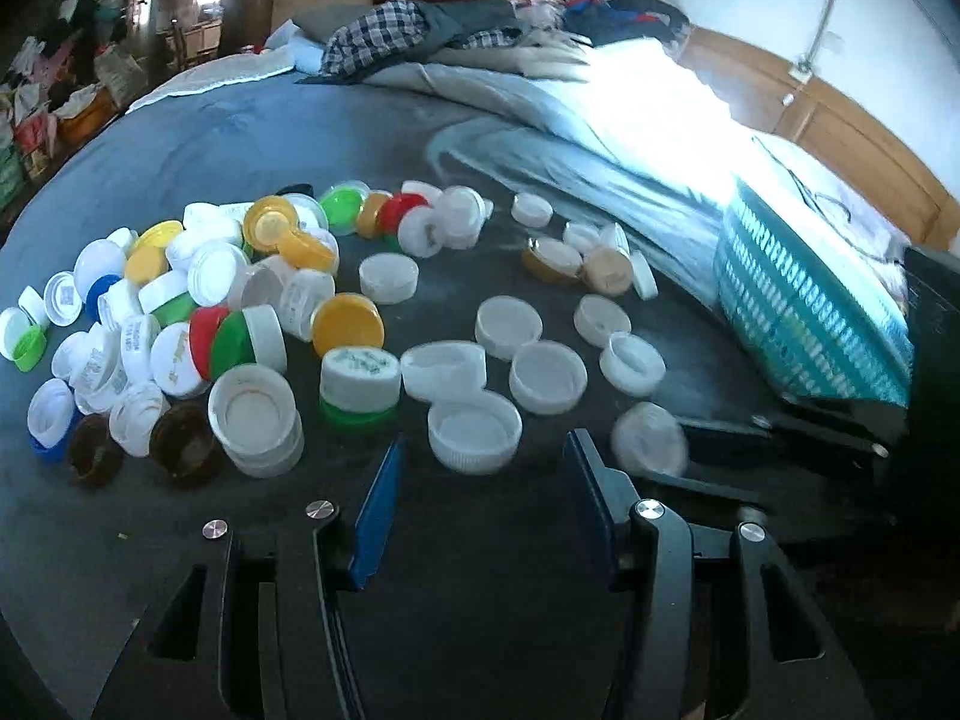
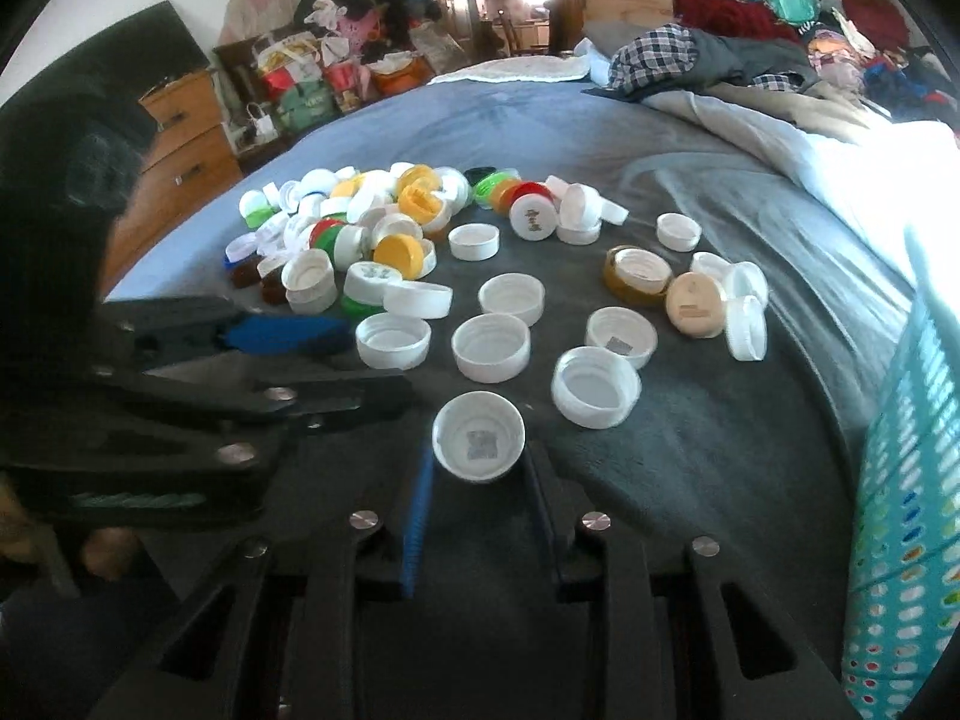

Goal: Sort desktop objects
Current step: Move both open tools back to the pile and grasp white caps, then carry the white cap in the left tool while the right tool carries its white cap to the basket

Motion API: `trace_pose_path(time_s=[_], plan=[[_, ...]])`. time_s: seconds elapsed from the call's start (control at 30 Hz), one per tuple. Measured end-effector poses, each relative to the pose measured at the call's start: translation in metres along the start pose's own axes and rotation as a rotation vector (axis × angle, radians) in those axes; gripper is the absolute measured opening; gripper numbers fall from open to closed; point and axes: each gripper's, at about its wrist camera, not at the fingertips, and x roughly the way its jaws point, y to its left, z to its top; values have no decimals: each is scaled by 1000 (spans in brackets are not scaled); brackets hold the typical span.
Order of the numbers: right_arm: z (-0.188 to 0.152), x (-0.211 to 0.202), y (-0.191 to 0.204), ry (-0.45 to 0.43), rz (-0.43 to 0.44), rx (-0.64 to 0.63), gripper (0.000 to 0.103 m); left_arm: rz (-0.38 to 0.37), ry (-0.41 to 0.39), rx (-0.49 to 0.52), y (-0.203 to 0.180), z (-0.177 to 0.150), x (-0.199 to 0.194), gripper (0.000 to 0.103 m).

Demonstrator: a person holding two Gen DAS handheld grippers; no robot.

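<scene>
While caps lie scattered mid-bed (image 2: 750, 192), a basket (image 2: 900, 510) waits at its right edge. A white cap (image 2: 478, 437) is pinched between the right fingers (image 2: 480, 468); it should be lifted level. The left fingers (image 1: 480, 468), part open, hold nothing.

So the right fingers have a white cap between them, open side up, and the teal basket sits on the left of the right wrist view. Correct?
Not quite. The white cap is between the fingers of the right gripper, open side up, but the teal basket sits at the right edge of the right wrist view, not the left. What shows on the left is the left gripper.
</scene>
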Motion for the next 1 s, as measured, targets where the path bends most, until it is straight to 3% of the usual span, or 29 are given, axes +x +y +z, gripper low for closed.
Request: trace_pose_path(time_s=[0.17, 0.27, 0.63, 1.0], plan=[[-14, -17, -11, -12, -4, 45, 31, 13, -1, 28, -5, 3, 12, 48], [-22, -16, -14, -2, -3, 67, 31, 47, 4, 44, -7, 2, 10, 26], [-5, -58, -5, -90, -28, 69, 31, 59, -113, 26, -21, 7, -67, 27], [32, -135, 3, -194, -84, 55, 31, 149, -202, 25, -34, 26, -125, 27]])
